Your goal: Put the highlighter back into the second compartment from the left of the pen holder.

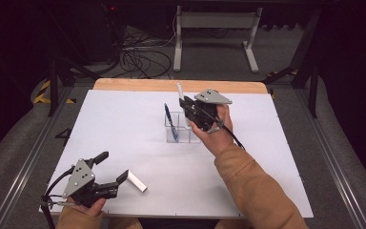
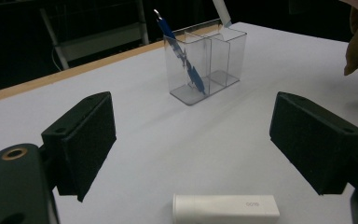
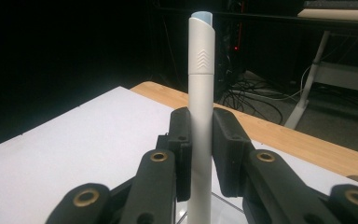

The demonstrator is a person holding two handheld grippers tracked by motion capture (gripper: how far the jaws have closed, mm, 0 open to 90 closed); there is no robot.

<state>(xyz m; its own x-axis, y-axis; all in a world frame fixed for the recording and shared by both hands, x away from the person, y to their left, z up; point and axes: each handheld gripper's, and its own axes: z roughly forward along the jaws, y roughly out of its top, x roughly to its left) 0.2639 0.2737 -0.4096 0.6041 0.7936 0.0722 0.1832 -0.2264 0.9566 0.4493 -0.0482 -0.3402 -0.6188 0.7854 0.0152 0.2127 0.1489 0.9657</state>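
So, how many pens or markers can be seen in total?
3: a blue pen in the clear holder, a white marker held upright by the right gripper above it, a white one lying by the left gripper.

right hand-held gripper (image 1: 187, 106) clamps white pen (image 1: 179, 90) above clear holder (image 1: 178, 129) | left hand-held gripper (image 1: 114, 169) open beside white cap (image 1: 137, 181)

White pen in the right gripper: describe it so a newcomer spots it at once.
Start at the white table and find the clear plastic two-compartment holder near its middle. Just above it, the right gripper is shut on a white cylindrical pen, upright with a pale blue tip on top. The blue pen leans inside the holder, and the short white cap lies flat by the left gripper.
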